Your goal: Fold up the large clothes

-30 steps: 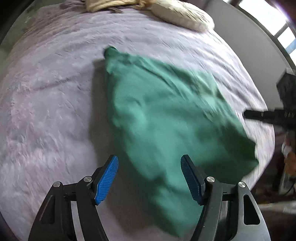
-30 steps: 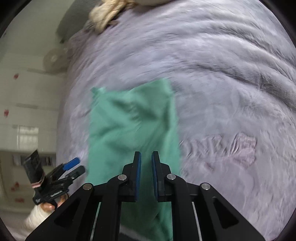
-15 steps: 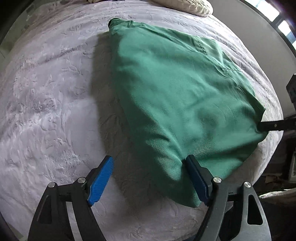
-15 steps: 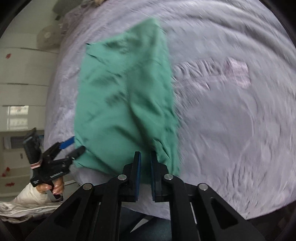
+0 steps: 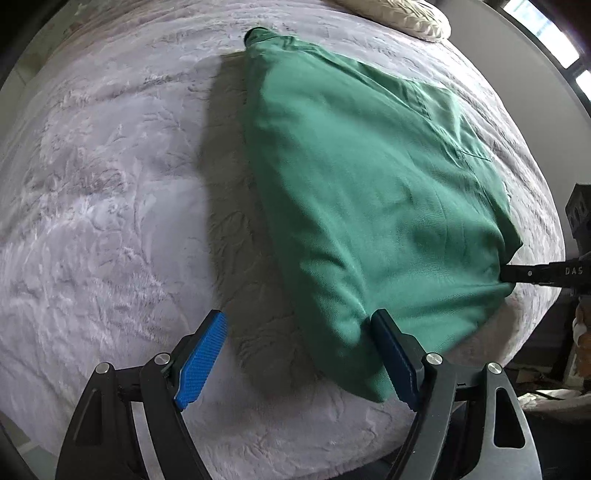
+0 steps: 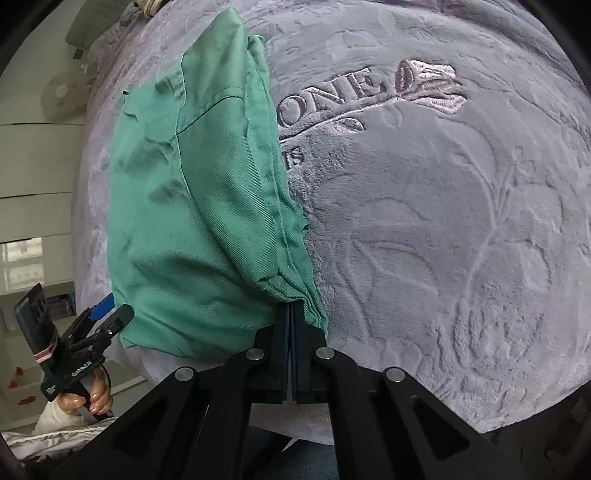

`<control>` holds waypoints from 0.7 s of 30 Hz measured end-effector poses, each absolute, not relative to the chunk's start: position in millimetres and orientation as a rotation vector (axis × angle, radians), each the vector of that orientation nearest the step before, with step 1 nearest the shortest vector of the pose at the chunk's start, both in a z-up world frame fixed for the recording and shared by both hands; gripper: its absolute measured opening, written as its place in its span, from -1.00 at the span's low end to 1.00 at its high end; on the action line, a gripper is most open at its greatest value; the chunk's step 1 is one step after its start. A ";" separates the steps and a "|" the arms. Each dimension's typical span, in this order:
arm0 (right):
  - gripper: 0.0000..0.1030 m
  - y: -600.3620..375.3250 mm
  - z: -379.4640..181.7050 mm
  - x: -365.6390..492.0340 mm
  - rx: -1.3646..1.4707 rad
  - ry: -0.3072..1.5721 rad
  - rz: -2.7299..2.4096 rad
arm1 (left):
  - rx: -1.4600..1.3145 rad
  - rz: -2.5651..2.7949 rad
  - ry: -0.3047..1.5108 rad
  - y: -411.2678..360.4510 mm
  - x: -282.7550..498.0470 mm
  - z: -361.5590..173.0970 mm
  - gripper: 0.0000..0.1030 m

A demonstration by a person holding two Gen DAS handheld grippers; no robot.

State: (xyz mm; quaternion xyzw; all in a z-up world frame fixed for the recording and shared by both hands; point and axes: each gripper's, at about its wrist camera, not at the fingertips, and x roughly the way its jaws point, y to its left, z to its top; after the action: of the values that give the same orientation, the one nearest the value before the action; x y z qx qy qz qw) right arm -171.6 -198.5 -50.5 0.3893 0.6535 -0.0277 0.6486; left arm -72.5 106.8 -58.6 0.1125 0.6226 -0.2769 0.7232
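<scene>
Green garment (image 5: 369, 206) lies folded on the grey plush bed cover (image 5: 110, 221), filling centre to right of the left wrist frame. Left gripper (image 5: 299, 354), lower centre: jaws wide apart, right pad touching the cloth's near edge, nothing clamped. Right gripper (image 6: 290, 314), lower centre of its own frame: jaws together, pinching the garment's near corner.

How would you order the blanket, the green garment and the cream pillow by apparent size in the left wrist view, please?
1. Grey blanket, largest.
2. Green garment.
3. Cream pillow, smallest, though it is farthest and cut off by the frame edge, so unsure.
</scene>
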 end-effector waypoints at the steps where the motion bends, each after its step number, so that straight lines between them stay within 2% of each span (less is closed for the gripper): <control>1: -1.00 -197.8 -48.9 -171.2 0.883 1.488 -0.065 | 0.244 -0.605 1.379 106.7 -73.1 -57.3 0.58; 21: -0.93 -189.6 -16.6 -169.5 0.843 1.456 -0.075 | 0.294 -0.535 1.402 97.4 -75.9 -58.5 0.61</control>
State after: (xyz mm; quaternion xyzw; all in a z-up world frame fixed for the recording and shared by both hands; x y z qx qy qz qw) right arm -169.5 -189.6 -16.6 0.3734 0.6451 -0.0334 0.6658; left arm -75.9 97.4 -58.5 0.1330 0.6345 -0.2422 0.7218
